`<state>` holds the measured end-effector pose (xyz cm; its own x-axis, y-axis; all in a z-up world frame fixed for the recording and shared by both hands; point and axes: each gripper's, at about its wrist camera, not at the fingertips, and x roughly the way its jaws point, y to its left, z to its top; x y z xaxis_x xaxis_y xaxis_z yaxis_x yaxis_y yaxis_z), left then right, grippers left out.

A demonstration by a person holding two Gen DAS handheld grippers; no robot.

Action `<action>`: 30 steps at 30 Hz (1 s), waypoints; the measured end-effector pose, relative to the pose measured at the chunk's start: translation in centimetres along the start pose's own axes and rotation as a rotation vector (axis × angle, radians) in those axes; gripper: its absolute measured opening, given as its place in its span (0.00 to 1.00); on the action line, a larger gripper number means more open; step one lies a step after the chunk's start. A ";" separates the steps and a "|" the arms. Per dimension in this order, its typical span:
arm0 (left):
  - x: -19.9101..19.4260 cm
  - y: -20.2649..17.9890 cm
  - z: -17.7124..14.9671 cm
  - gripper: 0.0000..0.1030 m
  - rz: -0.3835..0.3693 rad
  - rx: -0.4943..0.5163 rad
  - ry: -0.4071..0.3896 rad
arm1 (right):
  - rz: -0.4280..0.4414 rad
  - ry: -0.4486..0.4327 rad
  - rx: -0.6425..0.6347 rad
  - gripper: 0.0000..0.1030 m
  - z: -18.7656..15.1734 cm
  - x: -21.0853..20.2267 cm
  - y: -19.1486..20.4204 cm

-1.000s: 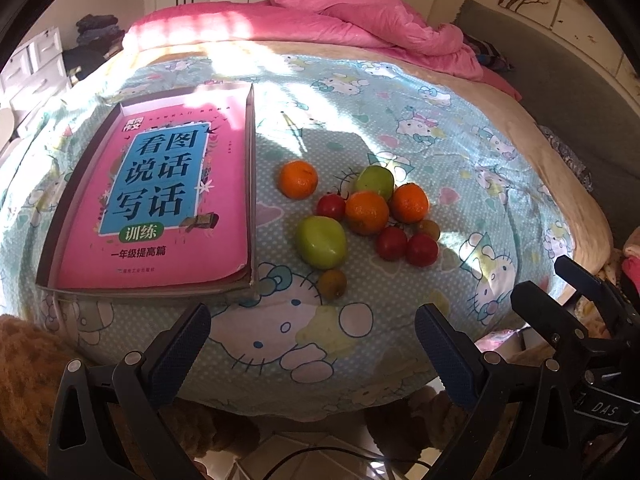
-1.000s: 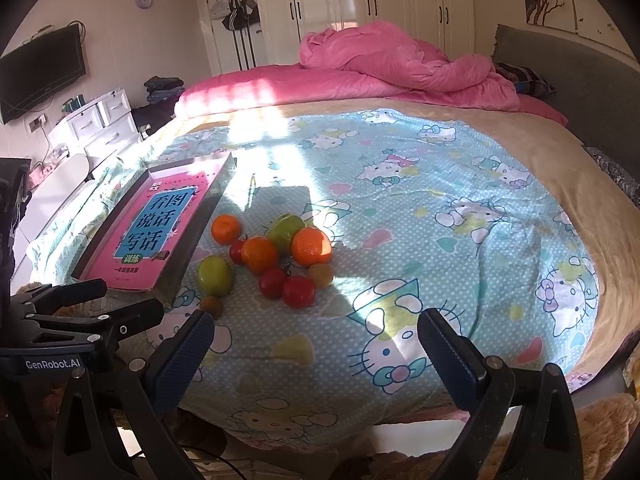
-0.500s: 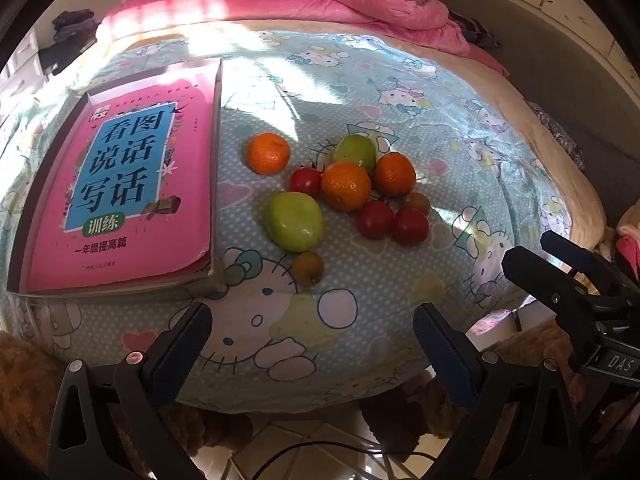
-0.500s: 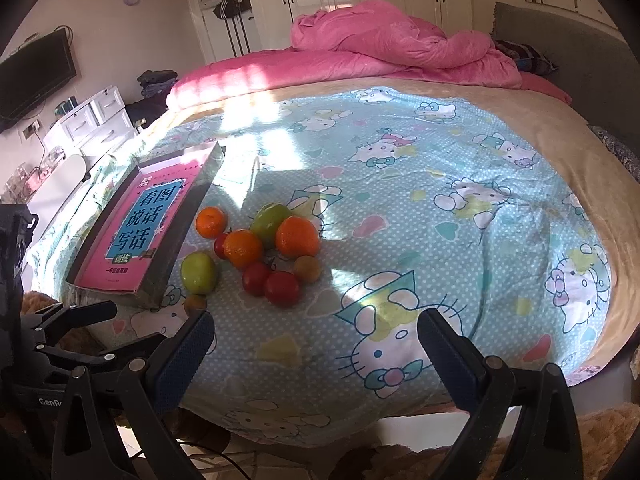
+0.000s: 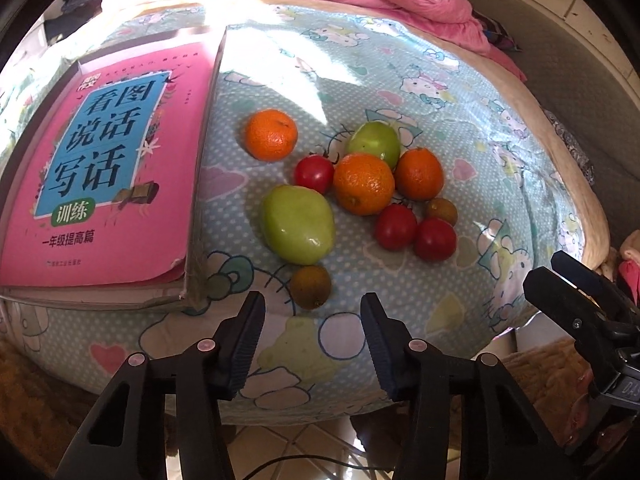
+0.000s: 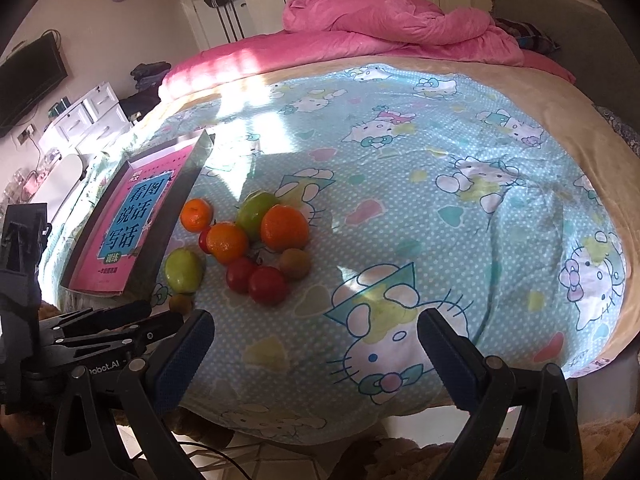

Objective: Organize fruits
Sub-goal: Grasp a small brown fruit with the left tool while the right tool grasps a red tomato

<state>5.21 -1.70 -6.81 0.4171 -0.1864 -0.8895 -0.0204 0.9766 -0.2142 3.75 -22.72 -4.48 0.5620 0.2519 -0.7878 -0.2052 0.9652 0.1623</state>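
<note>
Left gripper [image 5: 312,340] now narrower and nearer the small brown fruit [image 5: 310,287]

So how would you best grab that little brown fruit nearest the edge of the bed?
Grip the small brown fruit across its round middle, coming straight in from the bed's edge. It sits alone, apart from the green fruit, directly ahead of the open left hand-held gripper.

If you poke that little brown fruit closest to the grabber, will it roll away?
Probably, a bit. The little brown fruit looks round and sits alone, touching no other fruit, so little would stop it. The bedspread looks soft, which may slow it. The left gripper is open just before it, so gripping beats poking.
</note>
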 end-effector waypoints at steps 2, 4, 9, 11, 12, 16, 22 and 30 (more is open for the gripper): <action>0.4 0.1 0.1 0.50 0.009 -0.006 0.006 | 0.002 0.019 0.004 0.99 0.1 0.6 -0.2; 0.8 0.1 0.2 0.50 0.018 -0.006 0.011 | 0.012 0.038 0.006 0.99 0.2 1.1 -0.3; 1.5 -0.1 0.4 0.41 0.009 -0.003 0.019 | 0.051 0.075 0.005 0.95 -0.1 2.4 0.2; 1.7 0.1 0.5 0.40 0.002 -0.010 0.022 | 0.058 0.082 -0.009 0.88 0.0 2.9 0.7; 1.8 0.1 0.6 0.39 -0.002 -0.011 0.022 | 0.061 0.086 -0.014 0.86 0.1 3.2 0.9; 1.9 0.4 0.8 0.34 -0.016 -0.018 0.022 | 0.078 0.101 -0.037 0.75 0.6 4.5 1.7; 2.0 0.9 0.9 0.29 -0.034 -0.025 0.024 | 0.073 0.140 -0.101 0.56 0.8 6.5 3.1; 2.0 0.8 1.1 0.23 -0.040 -0.018 0.019 | 0.065 0.135 -0.167 0.35 1.0 7.6 4.3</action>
<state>6.99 -1.14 -8.35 0.4004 -0.2271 -0.8878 -0.0205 0.9664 -0.2564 7.95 -16.62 -9.15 0.4328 0.2905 -0.8534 -0.3732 0.9195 0.1238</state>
